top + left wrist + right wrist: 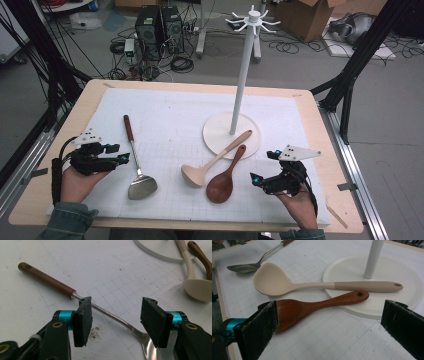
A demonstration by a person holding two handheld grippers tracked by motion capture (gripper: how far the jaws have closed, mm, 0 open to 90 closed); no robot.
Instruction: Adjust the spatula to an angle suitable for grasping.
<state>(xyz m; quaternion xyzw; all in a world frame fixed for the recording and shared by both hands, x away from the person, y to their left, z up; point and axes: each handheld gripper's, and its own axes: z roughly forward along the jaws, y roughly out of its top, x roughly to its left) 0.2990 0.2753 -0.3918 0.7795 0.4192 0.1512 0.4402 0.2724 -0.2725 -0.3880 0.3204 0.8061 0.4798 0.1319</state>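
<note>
**Ann:** High view first: three utensils lie flat on the white mat [165,105], and every hook on the white stand [242,75] is bare. If hanging them is the aim, I'd say nothing is done yet.

**Ben:** Agreed. The left gripper [122,158] is nearest to starting. In its own view the jaws stand about half apart, straddling the thin steel neck of the metal spatula [105,312], just below the brown handle. Neither pad touches it, so it holds nothing.

**Ann:** And the spatula rests on the mat at the left, blade toward the person, well apart from the stand.

**Ben:** The right gripper [256,178] has its jaws wide apart and empty, pointed at the dark wooden spoon [312,307]. That spoon's handle end lies on the stand's base, beside the cream ladle [287,283].

**Ann:** So what's left, I'd judge, is everything: grip, lift, and hang each piece.
</note>
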